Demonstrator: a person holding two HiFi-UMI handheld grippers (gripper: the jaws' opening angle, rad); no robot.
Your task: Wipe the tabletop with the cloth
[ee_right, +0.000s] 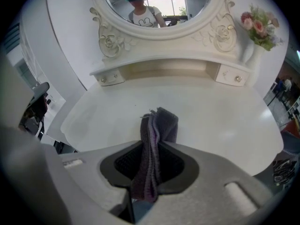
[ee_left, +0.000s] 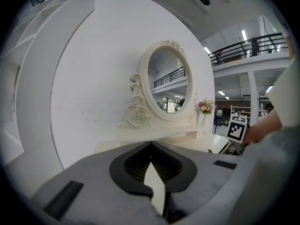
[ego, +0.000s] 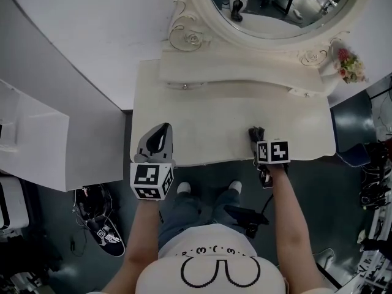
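Observation:
A folded dark grey-purple cloth (ee_right: 160, 124) is pinched upright in my right gripper (ee_right: 157, 142), which is shut on it. In the head view that gripper (ego: 256, 137) holds the cloth (ego: 255, 133) at the front right of the white tabletop (ego: 208, 118), on or just above it. The tabletop (ee_right: 211, 111) stretches pale and bare beyond the cloth. My left gripper (ego: 159, 143) hovers over the table's front left corner, shut, with nothing held. In the left gripper view its jaws (ee_left: 151, 146) meet, pointing across the table toward the mirror.
An ornate oval mirror (ego: 278, 8) and a low drawer shelf (ego: 239, 75) line the table's back. A vase of pink flowers (ego: 348, 63) stands at the back right. A white cabinet (ego: 37, 139) is to the left, with shoes (ego: 107, 234) on the floor.

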